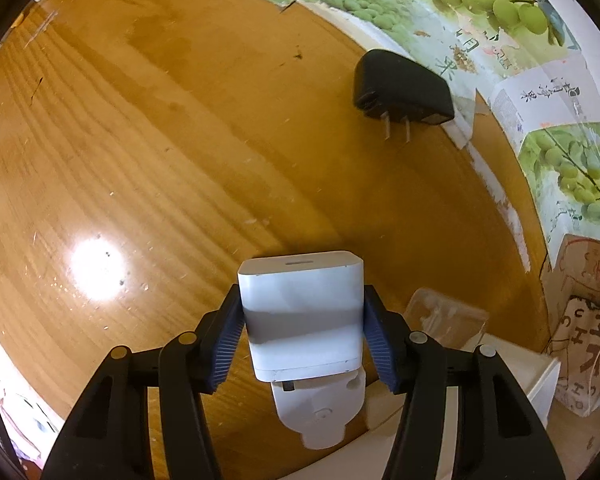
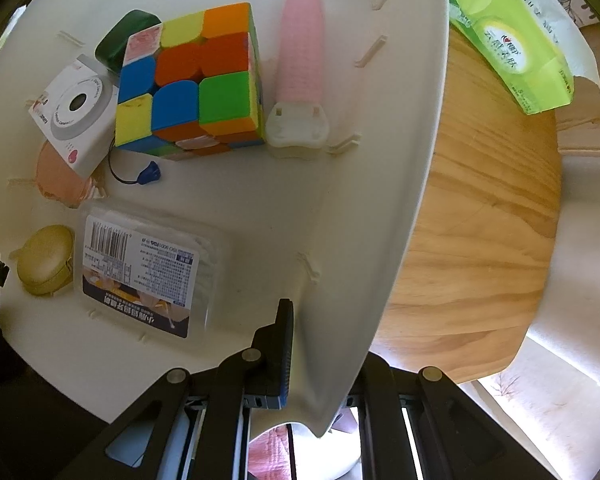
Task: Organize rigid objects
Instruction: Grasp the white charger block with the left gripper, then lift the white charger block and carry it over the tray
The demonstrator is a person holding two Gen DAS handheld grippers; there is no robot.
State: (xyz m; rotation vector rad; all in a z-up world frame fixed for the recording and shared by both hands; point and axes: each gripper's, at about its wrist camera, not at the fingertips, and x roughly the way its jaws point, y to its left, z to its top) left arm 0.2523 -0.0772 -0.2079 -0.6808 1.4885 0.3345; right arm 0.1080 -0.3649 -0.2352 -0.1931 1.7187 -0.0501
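Note:
My left gripper (image 1: 304, 336) is shut on a white charger block (image 1: 302, 312), held above the wooden table (image 1: 160, 140). A black plug adapter (image 1: 402, 90) lies on the table farther ahead to the right, prongs toward me. My right gripper (image 2: 324, 344) is shut on the wall of a white bin (image 2: 380, 200), one finger inside, the other hidden outside. The bin holds a colourful puzzle cube (image 2: 192, 80), a pink roller (image 2: 302, 64), a white toy camera (image 2: 78, 112), a clear labelled box (image 2: 144, 268), a yellow round case (image 2: 46, 260) and a dark green case (image 2: 126, 36).
Grape-print cardboard (image 1: 480, 20) lines the table's far and right edges. A clear plastic piece (image 1: 448, 316) and a white box corner (image 1: 512, 368) sit right of my left gripper. A green tissue pack (image 2: 508, 36) lies on the light wooden surface (image 2: 480, 220) beside the bin.

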